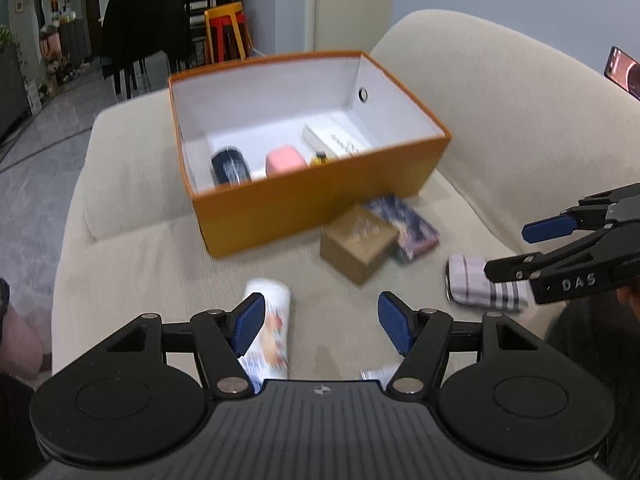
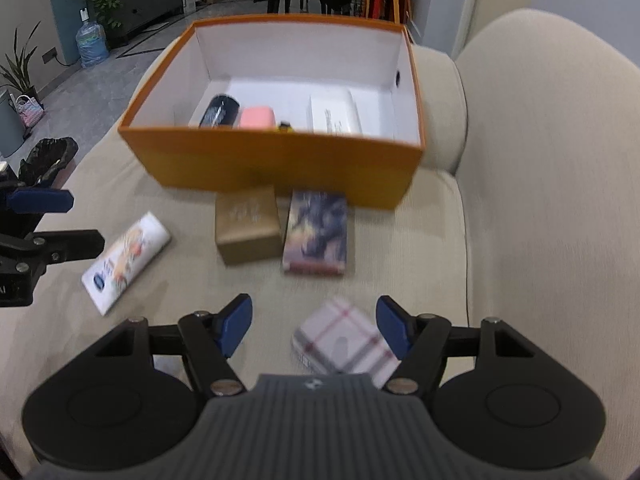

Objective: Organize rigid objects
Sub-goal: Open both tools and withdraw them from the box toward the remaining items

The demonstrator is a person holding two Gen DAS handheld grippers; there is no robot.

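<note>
An orange box [image 1: 304, 208] [image 2: 272, 160] stands open on a beige sofa, holding a dark cylinder [image 1: 230, 166], a pink case [image 1: 285, 162], a small yellow item [image 1: 320, 158] and a white box [image 1: 340, 140]. In front lie a gold box [image 2: 246, 226], a dark printed box [image 2: 318, 232], a white printed pack [image 2: 124, 256] and a plaid case [image 2: 344, 340]. My left gripper [image 1: 320, 320] is open above the sofa, the white pack [image 1: 270, 320] beside its left pad. My right gripper [image 2: 314, 322] is open over the plaid case, apart from it.
The sofa backrest [image 1: 500, 92] rises on the right, an armrest [image 2: 444, 112] behind the box. Beyond the sofa are grey floor, a dark chair [image 1: 144, 28], orange and red stools [image 1: 228, 32], a water bottle [image 2: 92, 42] and plants.
</note>
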